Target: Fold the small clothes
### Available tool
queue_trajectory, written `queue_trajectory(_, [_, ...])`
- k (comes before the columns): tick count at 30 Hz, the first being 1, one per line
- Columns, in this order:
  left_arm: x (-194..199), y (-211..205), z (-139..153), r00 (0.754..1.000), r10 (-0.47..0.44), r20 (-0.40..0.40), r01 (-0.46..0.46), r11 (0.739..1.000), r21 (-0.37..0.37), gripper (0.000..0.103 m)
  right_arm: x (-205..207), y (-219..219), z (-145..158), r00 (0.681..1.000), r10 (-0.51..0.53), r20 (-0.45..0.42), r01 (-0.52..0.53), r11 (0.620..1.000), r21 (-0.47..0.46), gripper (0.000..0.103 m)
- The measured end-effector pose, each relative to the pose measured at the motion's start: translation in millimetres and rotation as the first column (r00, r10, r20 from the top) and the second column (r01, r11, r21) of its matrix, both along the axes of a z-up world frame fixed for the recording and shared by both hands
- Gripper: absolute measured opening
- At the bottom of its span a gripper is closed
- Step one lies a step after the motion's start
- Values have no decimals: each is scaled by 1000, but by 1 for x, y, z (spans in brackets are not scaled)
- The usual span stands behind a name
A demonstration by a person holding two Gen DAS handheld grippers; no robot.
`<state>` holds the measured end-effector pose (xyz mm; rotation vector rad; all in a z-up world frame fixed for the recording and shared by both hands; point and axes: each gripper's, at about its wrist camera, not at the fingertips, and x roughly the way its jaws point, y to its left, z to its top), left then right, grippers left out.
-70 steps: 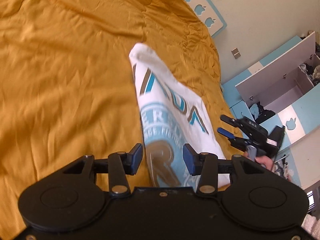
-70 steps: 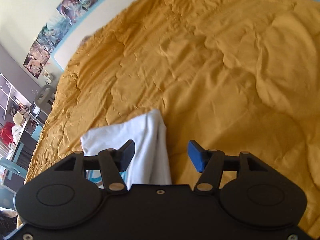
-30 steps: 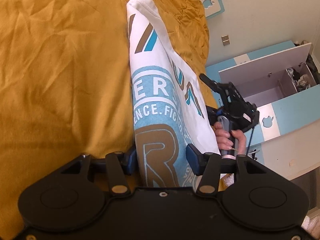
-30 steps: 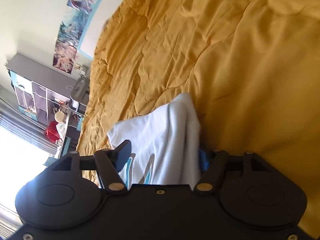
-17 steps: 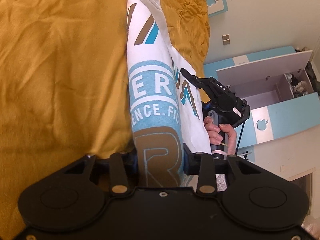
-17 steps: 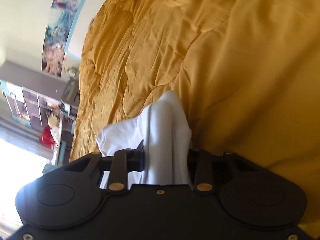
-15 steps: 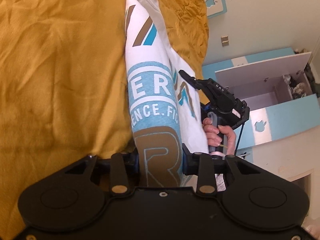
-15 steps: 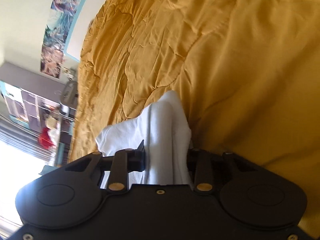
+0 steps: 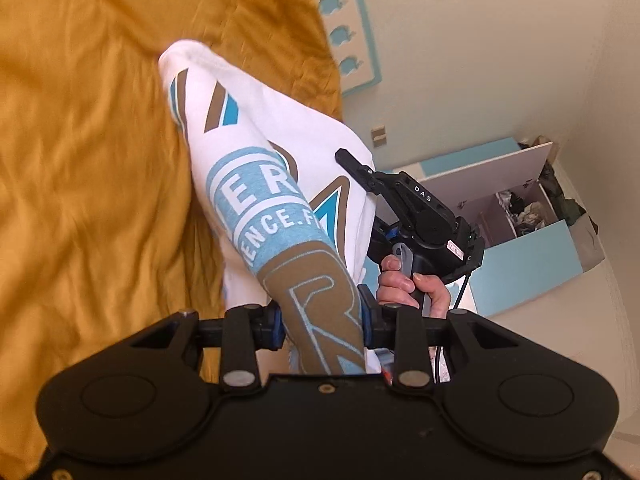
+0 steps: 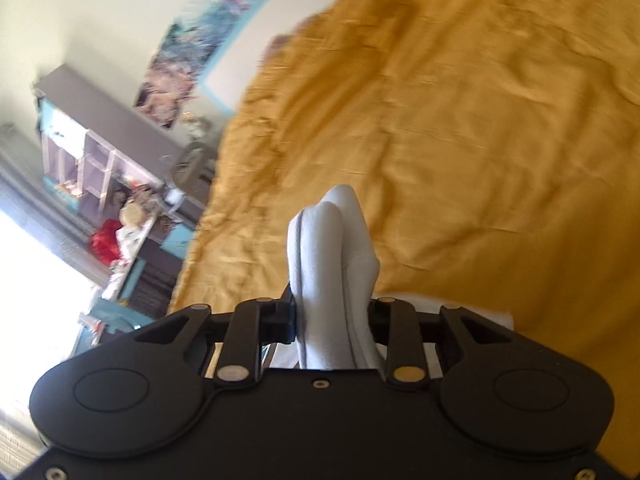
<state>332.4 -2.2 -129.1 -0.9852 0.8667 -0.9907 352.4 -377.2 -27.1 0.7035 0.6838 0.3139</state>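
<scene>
A white T-shirt (image 9: 260, 200) with a blue and brown print is bunched lengthwise and hangs lifted over the mustard bed cover (image 9: 80, 160). My left gripper (image 9: 322, 324) has its blue pads pressed on the printed end, and its jaws are still closing on the cloth. In the right wrist view, my right gripper (image 10: 334, 320) pinches a thick white fold of the T-shirt (image 10: 332, 248), its jaws also still closing. The left wrist view shows the right gripper's black body (image 9: 424, 216) beside the shirt, held by a hand (image 9: 404, 280).
The bed cover (image 10: 480, 120) spreads wide beyond the shirt. A headboard with blue apple cutouts (image 9: 352, 40) and an open blue-and-white cabinet (image 9: 520, 208) stand past the bed. Cluttered shelves (image 10: 92, 152), wall posters (image 10: 180, 60) and a bright window (image 10: 24, 280) lie on the other side.
Both grippers closed on the T-shirt where it lay between their open jaws. Both have since risen, lifting the bunched shirt off the bed cover.
</scene>
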Motion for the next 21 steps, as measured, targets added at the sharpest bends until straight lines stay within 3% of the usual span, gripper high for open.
queue_trajectory(5, [-16,79,34,989,129,78,-131,991,20,31,28,73,16,992,108,60,-111,993,35,27])
queue_trajectory(9, [-32,141,39,967,231,108,-238,969,61,32,56,134,7,977,199,77,-204,977,55,27])
queue_trajectory(13, [-41,188,7,946,322,41,-324,941,97,32,83,181,-34,969,247,1,-247,966,81,27])
queue_trajectory(17, [-52,223,-44,920,386,-70,-372,915,155,32,90,220,-102,954,262,-148,-251,964,90,27])
queue_trajectory(21, [-59,241,-74,920,374,-115,-349,918,189,32,78,231,-143,946,236,-221,-226,972,72,32])
